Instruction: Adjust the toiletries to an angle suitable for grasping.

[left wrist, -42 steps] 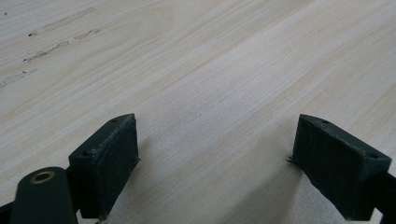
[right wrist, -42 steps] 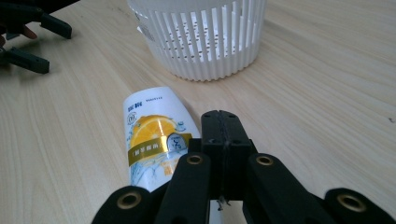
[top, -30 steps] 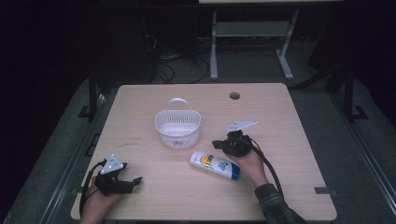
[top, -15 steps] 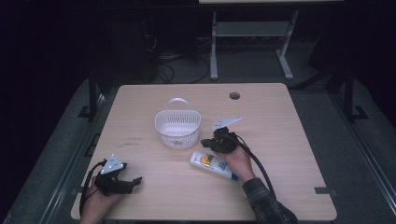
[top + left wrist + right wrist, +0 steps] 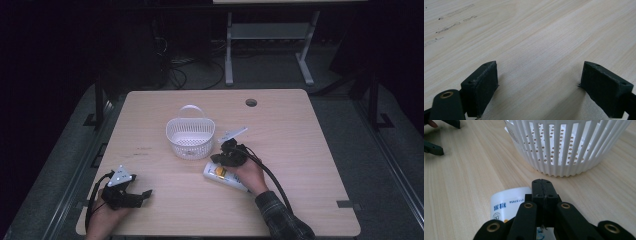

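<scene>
On pale wooden table (image 5: 310,150), dark surroundings.

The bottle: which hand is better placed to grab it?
Right. The right gripper hovers shut right over the bottle beside the basket; the left gripper sits open at the table's near-left corner.

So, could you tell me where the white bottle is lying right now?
In the high view the white bottle lies flat on the table, just right of centre, under the right hand-held gripper and near the white basket.
</scene>
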